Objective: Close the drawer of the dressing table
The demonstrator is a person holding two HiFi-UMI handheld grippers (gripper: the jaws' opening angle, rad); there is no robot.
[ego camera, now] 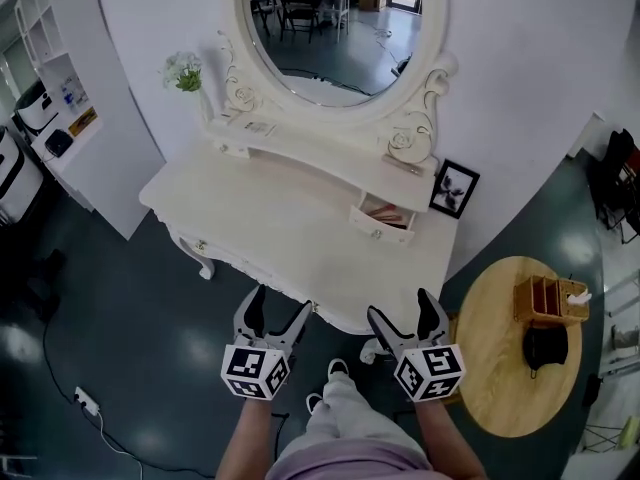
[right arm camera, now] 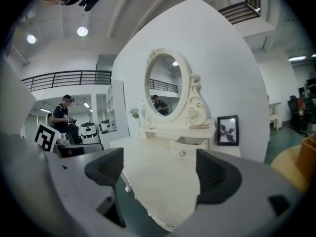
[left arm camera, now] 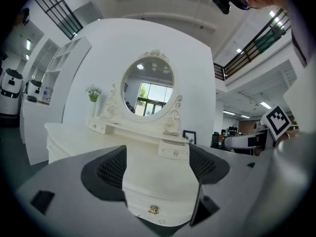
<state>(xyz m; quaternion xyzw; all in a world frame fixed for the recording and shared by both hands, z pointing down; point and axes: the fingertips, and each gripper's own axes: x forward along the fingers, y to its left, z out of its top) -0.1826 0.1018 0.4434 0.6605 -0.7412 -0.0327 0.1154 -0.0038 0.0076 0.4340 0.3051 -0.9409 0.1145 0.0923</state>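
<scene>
Cream-white dressing table (ego camera: 270, 233) stands on a dark teal floor (ego camera: 130, 318) against a curved white wall. Its small drawer (ego camera: 382, 224), at the mirror shelf's right end, juts out with its knobbed front towards the person and its long axis along the shelf. The left gripper (ego camera: 278, 308) and right gripper (ego camera: 402, 308) hover near the front edge, jaws wide apart, empty.

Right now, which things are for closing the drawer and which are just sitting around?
For the job: the open drawer, the dressing table, the left gripper and the right gripper, both open and empty.

Just sitting around: the picture frame, the flowers, the round wooden table, and the wooden box on it.
</scene>
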